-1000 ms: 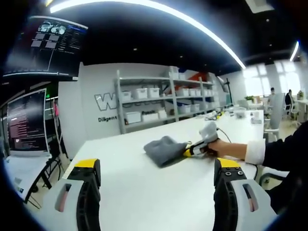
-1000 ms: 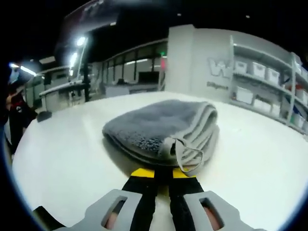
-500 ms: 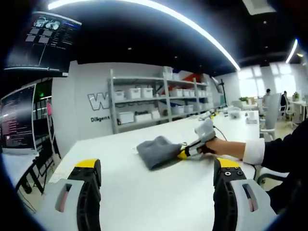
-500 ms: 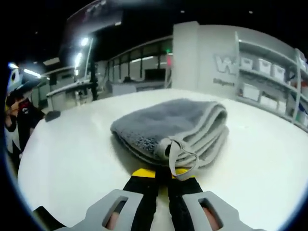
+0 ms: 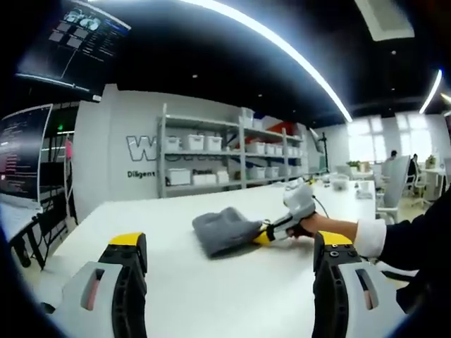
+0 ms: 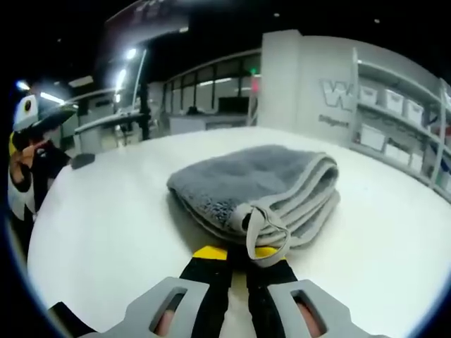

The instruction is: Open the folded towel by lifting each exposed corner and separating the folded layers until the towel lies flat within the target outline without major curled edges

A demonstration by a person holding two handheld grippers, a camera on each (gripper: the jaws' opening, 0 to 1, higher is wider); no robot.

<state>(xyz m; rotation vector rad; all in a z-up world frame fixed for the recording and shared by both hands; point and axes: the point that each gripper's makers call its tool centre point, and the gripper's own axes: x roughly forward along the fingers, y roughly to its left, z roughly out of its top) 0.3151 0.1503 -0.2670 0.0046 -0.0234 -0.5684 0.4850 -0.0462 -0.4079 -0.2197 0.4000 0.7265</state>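
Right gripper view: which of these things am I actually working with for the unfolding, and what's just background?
In the job:
- grey folded towel, with its hanging loop at the near corner
- right gripper, jaws closed at that corner
- left gripper, jaws apart, away from the towel
- white table

Just lying about:
- shelving with white bins
- monitors

- We see a white table [image 5: 211, 282], metal shelving [image 5: 211, 158] with white bins [image 5: 180, 176]
- We see wall monitors [image 5: 17, 151], ceiling light strip [image 5: 282, 42]
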